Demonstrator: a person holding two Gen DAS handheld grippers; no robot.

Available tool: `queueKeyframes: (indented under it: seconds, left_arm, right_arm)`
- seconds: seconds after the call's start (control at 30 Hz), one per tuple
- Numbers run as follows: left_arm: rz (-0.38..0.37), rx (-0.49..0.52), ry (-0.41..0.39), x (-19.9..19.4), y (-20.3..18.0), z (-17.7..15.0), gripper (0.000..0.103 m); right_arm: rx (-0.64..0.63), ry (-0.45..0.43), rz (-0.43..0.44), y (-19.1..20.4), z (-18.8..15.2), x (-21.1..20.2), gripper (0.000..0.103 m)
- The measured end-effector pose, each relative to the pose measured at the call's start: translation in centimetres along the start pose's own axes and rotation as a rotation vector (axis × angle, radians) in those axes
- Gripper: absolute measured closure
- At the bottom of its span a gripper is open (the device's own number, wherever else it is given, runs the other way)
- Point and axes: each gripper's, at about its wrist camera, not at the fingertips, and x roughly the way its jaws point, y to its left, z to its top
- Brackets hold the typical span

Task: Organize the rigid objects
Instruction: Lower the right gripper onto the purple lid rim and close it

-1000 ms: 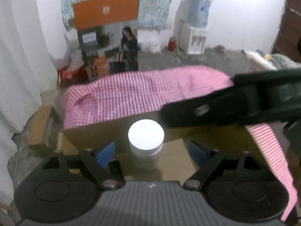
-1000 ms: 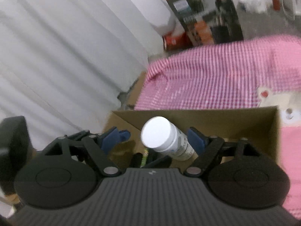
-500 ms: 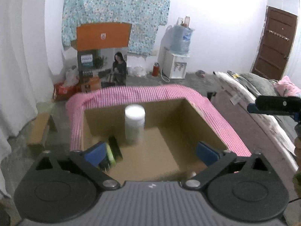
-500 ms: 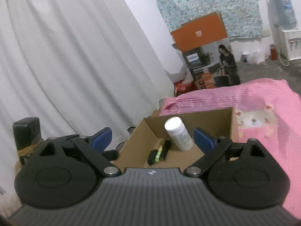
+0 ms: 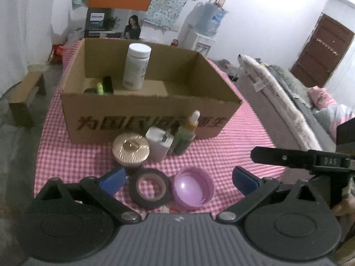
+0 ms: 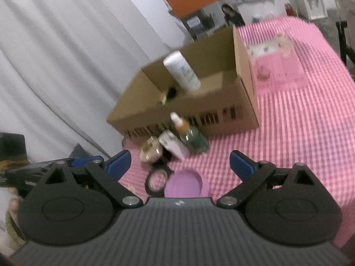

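Observation:
An open cardboard box [image 5: 142, 113] [image 6: 199, 119] stands on a pink checked tablecloth [image 5: 233, 153]. A white bottle [image 5: 136, 66] [image 6: 182, 71] stands upright inside it beside a black and green item [image 5: 104, 85]. In front of the box lie a gold-lidded jar [image 5: 131, 148] [image 6: 150, 148], a white charger [image 5: 158, 144], a green dropper bottle [image 5: 186, 133] [image 6: 190, 135], a black tape roll [image 5: 149, 188] [image 6: 157, 179] and a purple lid [image 5: 193, 188] [image 6: 185, 184]. My left gripper [image 5: 178, 180] is open and empty above the tape and lid. My right gripper [image 6: 179, 163] is open and empty above the lid.
The right gripper's arm [image 5: 299, 157] reaches in from the right in the left wrist view. A white curtain [image 6: 66, 55] hangs on the left. A bed [image 5: 288, 102], a water dispenser [image 5: 206, 28], a brown door [image 5: 319, 51] and a low bench [image 5: 24, 95] surround the table.
Both grippers have pulled back and away from the box, empty and open. The white bottle stays standing in the box. The loose items in front of the box have come into view.

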Motion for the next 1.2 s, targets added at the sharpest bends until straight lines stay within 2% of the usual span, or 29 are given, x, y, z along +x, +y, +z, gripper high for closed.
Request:
queueKeyframes:
  seconds: [0.1,0.27,0.47,0.63,0.77,0.97,1.07,1.2]
  left_arm:
    - [0.038,0.066,-0.001,1.1,-1.0,-1.2,0.0]
    - [0.093,0.207,0.068,4.0,-3.3,-2.8,0.0]
    - [0.159,0.403,0.083,6.6,-6.1,-4.5,0.0]
    - [0.198,0.517,0.092,8.5,-7.3,-5.0,0.002]
    - [0.204,0.564,0.109,9.8,-7.7,-5.1,0.006]
    - [0.166,0.558,0.13,10.6,-7.5,-4.6,0.017]
    - [0.151,0.566,0.13,10.9,-7.8,-4.5,0.02]
    - [0.108,0.556,0.144,11.2,-8.2,-4.0,0.031]
  right_arm:
    - [0.004,0.029,-0.009,-0.4,-0.2,1.7,0.012]
    - [-0.016,0.104,-0.03,-1.2,0.2,4.0,0.031]
    - [-0.101,0.207,-0.085,-0.7,-1.0,6.7,0.046]
    - [-0.172,0.26,-0.124,-0.1,-1.4,8.8,0.056]
    - [-0.255,0.28,-0.151,0.8,-1.4,9.8,0.065]
    - [-0.348,0.298,-0.187,1.8,-1.4,10.6,0.077]
    - [-0.349,0.298,-0.196,1.4,-1.2,10.3,0.078]
    - [-0.346,0.287,-0.22,0.9,-1.3,9.8,0.079]
